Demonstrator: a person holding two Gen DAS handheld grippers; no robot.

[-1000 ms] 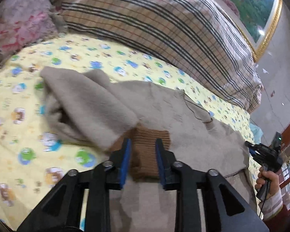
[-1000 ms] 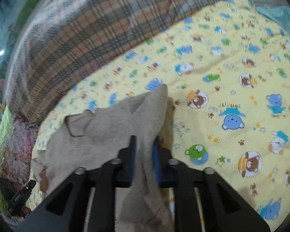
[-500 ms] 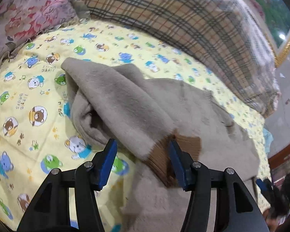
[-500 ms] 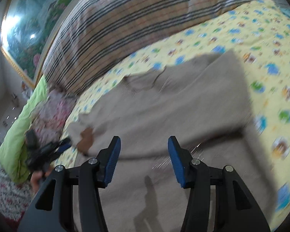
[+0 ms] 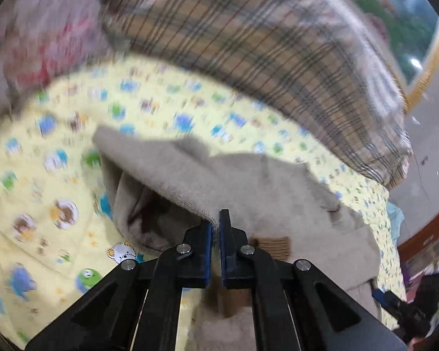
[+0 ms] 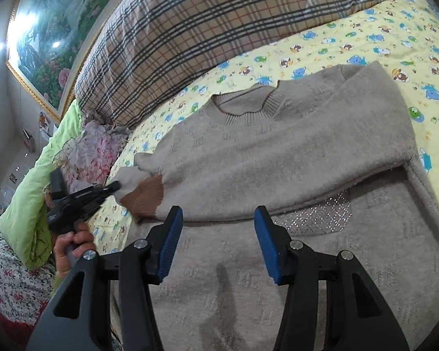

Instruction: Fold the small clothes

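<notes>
Left gripper (image 5: 215, 231) clenched on the beige sweater's (image 6: 292, 152) folded edge, lower centre of its blurred view. Right gripper (image 6: 216, 242) released, hovering above the sweater spread mid-frame on the yellow cartoon sheet (image 6: 395, 38). No readable writing.

Left hand-held gripper (image 5: 215, 229), gaping around the brown cuff (image 6: 145, 197) half a second ago, has since closed on a fold of the beige sweater (image 6: 278, 152) near that cuff, while the right hand-held gripper (image 6: 218, 244), clamped on fabric one second back, now hovers spread above the flattened body.
</notes>
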